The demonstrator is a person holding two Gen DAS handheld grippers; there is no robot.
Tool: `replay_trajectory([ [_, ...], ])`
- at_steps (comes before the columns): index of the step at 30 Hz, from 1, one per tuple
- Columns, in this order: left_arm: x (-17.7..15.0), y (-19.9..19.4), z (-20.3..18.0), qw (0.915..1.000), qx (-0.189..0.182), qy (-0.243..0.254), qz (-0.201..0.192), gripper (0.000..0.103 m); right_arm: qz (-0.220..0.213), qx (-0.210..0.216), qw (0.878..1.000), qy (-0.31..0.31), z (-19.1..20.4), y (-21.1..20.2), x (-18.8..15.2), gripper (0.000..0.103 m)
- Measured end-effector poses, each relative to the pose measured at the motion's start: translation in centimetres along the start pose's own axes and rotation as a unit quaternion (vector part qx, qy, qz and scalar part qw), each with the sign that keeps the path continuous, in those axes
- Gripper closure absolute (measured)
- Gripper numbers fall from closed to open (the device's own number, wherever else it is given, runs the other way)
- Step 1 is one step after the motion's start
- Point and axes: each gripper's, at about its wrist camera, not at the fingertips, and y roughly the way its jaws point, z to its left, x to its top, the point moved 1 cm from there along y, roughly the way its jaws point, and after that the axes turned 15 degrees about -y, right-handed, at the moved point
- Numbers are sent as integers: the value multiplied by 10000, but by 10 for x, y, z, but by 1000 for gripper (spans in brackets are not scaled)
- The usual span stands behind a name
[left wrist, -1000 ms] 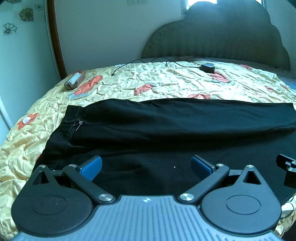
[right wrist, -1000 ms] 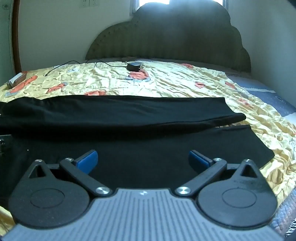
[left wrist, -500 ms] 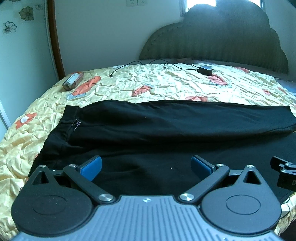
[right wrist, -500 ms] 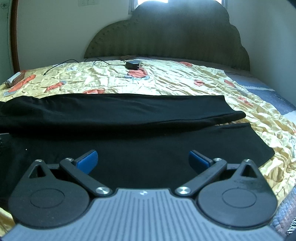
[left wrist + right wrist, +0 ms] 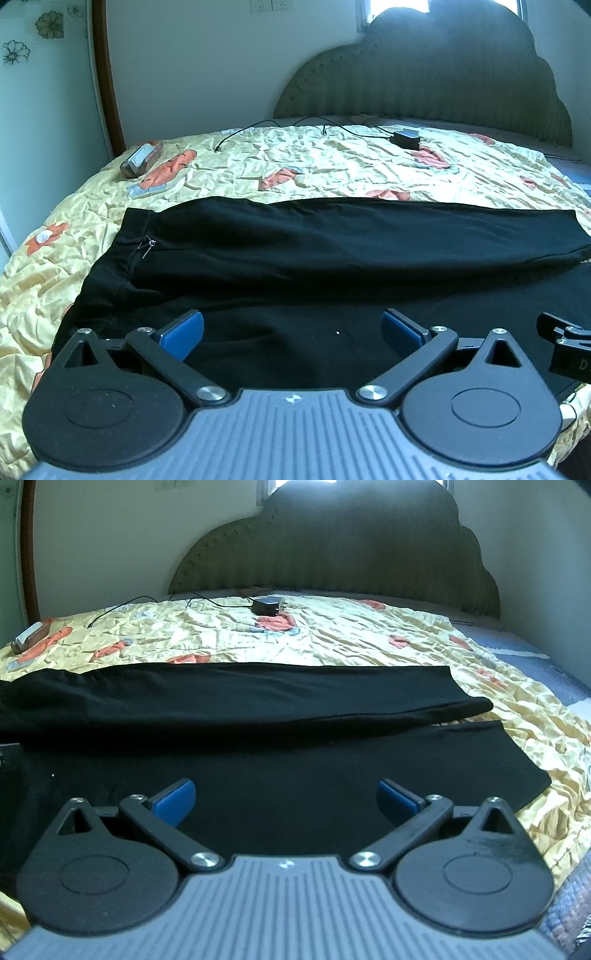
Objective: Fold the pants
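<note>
Black pants [image 5: 314, 251] lie flat across the yellow bedspread, waistband at the left, legs running right. They also show in the right wrist view [image 5: 258, 716], where the far leg overlaps the near leg and both cuffs end at the right. My left gripper [image 5: 291, 328] is open and empty, hovering over the near hip part. My right gripper [image 5: 284, 799] is open and empty over the near leg. Part of the right gripper [image 5: 565, 343] shows at the right edge of the left wrist view.
The bed [image 5: 332, 166] has a wrinkled yellow spread with orange flowers and a dark padded headboard [image 5: 332, 550]. A black charger [image 5: 406, 138] with a cable lies near the headboard. A small brown case [image 5: 142, 158] lies at the far left.
Both grippers have drawn back and tilted up slightly, so the pants sit a little lower in view. Both stay open and the pants have not moved.
</note>
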Motion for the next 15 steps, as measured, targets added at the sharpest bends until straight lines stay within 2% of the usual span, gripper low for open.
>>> replay_trajectory([
  [15,-2,5,4,10000,-30,-59,57,0,-19,33,10000,13,1,-1,-1,0],
])
